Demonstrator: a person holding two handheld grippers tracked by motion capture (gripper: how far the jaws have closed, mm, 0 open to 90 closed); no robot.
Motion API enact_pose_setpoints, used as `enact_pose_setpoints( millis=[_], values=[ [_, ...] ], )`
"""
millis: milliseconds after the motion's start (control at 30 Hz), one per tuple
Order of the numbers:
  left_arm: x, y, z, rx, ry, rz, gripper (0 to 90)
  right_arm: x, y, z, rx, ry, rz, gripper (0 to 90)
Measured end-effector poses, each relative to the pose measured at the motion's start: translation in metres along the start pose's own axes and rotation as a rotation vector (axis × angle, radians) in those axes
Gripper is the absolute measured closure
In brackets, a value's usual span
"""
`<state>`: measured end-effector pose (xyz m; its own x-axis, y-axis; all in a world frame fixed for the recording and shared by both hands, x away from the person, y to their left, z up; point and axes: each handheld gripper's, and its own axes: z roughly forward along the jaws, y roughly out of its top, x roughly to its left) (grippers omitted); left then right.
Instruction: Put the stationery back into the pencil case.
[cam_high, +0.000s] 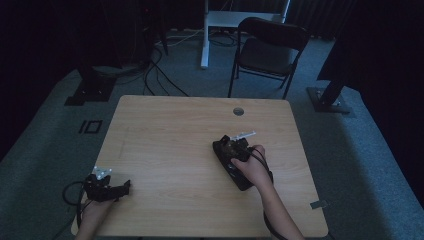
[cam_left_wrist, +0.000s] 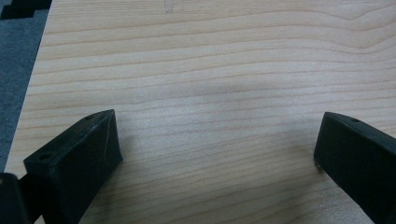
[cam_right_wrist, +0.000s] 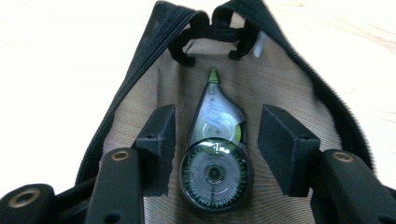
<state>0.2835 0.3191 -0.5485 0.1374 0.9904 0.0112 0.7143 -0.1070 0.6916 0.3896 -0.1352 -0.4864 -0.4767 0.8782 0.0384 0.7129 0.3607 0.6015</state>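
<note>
Two black jaws of the right gripper are standing partly spread on either side of a correction tape roller, which is lying inside an open black pouch with a tan mesh lining. Neither pad is pressing on the roller; a narrow gap is showing on each side of it, so it is sitting between the jaws without being pinched. Its round clear wheel is lying closest to the gripper's body and its green tip is pointing away, toward the pouch's far end where the zipper loops are gathering.

Seen from above, the right hand is resting on the pouch at the middle right of the table, the forearm reaching in from the near edge, with a small white piece sticking out just beyond the gripper.

Over at the near left corner, the left gripper is being held low over bare wood, jaws spread wide with nothing between them, the left hand wrapped around it from below.

Room light is dim, so the pouch's outline and the right gripper's shape are hard to make out from above.
</note>
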Motion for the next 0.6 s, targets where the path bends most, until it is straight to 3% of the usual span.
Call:
enact_pose_setpoints(
  millis=[600],
  values=[
    [0.0,0.0,0.0,0.0,0.0,0.0,0.6,-0.003,0.001,-0.026,-0.086,0.049,0.031,44.7]
  ],
)
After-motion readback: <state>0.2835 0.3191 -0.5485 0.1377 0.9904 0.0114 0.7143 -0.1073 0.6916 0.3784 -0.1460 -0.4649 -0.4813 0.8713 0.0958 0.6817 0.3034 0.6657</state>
